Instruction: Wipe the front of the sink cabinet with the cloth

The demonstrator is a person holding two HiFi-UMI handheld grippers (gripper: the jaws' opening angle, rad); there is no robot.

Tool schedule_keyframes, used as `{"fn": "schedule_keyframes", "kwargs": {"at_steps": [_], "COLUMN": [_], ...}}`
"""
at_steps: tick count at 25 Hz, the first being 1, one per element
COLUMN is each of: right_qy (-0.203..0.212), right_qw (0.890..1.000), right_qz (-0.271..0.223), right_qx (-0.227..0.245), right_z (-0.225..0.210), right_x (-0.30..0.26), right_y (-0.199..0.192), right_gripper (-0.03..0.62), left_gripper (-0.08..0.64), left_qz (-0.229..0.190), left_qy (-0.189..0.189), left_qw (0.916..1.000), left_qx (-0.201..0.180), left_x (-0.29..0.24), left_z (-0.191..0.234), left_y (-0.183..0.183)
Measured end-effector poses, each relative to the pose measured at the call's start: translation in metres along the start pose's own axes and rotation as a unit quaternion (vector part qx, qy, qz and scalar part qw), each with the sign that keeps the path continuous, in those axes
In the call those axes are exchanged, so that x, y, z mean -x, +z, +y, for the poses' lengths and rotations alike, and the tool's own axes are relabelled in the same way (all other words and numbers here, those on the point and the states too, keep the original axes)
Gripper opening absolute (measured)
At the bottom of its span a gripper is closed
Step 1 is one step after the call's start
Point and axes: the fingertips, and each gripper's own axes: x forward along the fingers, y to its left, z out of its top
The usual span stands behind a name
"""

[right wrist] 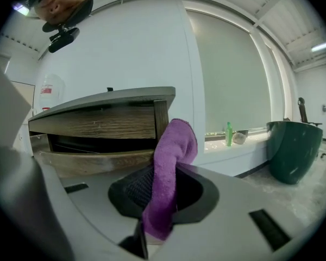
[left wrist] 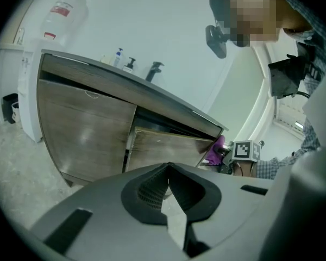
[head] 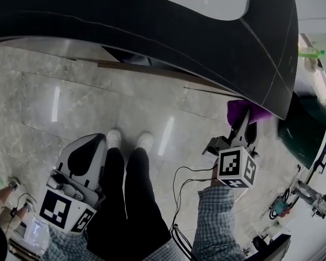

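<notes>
Before the sink cabinet [left wrist: 87,126]: a person stood facing its wood-grain front, a gripper in each hand; one front panel [left wrist: 168,148] hung ajar at the cabinet's right half.
Cloth [right wrist: 171,167]: purple and napped, it was held up at the cabinet's right end, just beside the ajar panel. No view settled whether it touched the wood.
Right gripper [head: 243,125]: the jaws were clamped on the cloth's lower part, and a rounded lobe stood free above them, level with the cabinet's front.
Left gripper [head: 89,148]: it hung low and well apart from the cabinet, on the side away from the cloth. Its jaw tips were pressed together with nothing between them.
Handling of the cloth: judged light, soft and limp. It would fold over rather than push stiffly, it was neither fragile nor slippery, and it was likely to drag a little on the wood.
Where to take hold: a bunched fold near one end, as shown, seemed apt, since it left a free pad to lie flat against the cabinet's front.
Task state: by this view, wiping of the front was at most just beginning.
</notes>
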Motion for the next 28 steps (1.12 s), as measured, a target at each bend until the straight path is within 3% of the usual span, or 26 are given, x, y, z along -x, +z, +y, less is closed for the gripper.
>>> {"fn": "schedule_keyframes", "kwargs": {"at_steps": [15, 24, 28], "right_qy": [0.047, 0.093, 0.137], "right_qw": [0.999, 0.995, 0.99], "right_qz": [0.0, 0.002, 0.008], "right_qx": [0.015, 0.021, 0.036], "right_z": [0.064, 0.11, 0.143], "right_x": [0.005, 0.014, 0.02], "right_y": [0.006, 0.007, 0.009], "right_gripper": [0.077, 0.077, 0.077], "left_gripper": [0.011, 0.011, 0.011], "left_qz": [-0.017, -0.031, -0.04], "left_qy": [0.016, 0.033, 0.039], "left_qw": [0.9997, 0.9988, 0.9982], "left_qx": [0.006, 0.02, 0.023], "left_x": [0.022, 0.042, 0.051], "left_z": [0.018, 0.035, 0.04], "left_y": [0.002, -0.001, 0.002]}}
